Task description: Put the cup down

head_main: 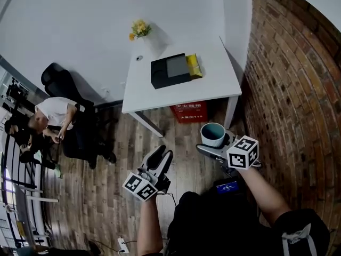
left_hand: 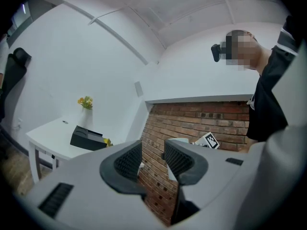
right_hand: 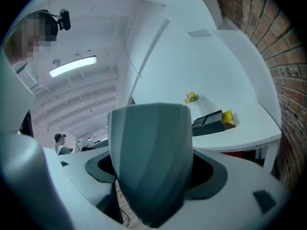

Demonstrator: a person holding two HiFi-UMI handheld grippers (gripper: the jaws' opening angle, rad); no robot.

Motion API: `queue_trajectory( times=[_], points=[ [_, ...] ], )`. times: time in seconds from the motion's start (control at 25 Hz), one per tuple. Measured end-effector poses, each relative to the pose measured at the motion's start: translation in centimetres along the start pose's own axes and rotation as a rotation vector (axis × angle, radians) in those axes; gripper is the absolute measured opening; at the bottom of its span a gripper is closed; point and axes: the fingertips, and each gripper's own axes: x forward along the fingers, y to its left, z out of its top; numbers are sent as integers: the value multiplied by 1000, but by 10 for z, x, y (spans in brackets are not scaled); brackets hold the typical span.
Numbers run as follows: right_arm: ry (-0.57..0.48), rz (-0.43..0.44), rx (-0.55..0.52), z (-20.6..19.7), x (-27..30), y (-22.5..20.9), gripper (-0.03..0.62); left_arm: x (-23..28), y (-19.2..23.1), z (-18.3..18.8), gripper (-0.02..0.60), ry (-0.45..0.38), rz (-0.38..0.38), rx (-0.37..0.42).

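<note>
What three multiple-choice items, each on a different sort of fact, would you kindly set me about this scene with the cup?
1. Where is the cup?
A. standing on the white table
B. between the jaws of the right hand-held gripper
C. between the jaws of the left hand-held gripper

2. What colour are the flowers on the table?
A. red
B. blue
C. yellow

3. How does the left hand-held gripper stand?
A. open, with nothing in it
B. shut on the cup
C. shut on the flowers

Answers:
1 B: the right gripper view shows both pads against the cup's sides.
2 C: the head view shows a yellow bunch at the table's far corner.
3 A: the left gripper view shows a bare gap between its pads.
</note>
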Motion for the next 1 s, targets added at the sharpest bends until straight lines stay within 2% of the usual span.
queue_trajectory(
  times=[0.16,0.4,0.72,1.0],
  points=[
    [9,-1,0,11,28,-26,382,20,36,3,152,2,-1,-15],
    [4,-20,-16,35,87,-73,382,64,113,12,152,12,-48,-30],
    [-27,-100,6,96,181,-146,382,134,229,52,152,63,-132,-26],
    [-35,-148,24,136,246,-194,382,172,310,84,152,65,-159,-42]
  ],
)
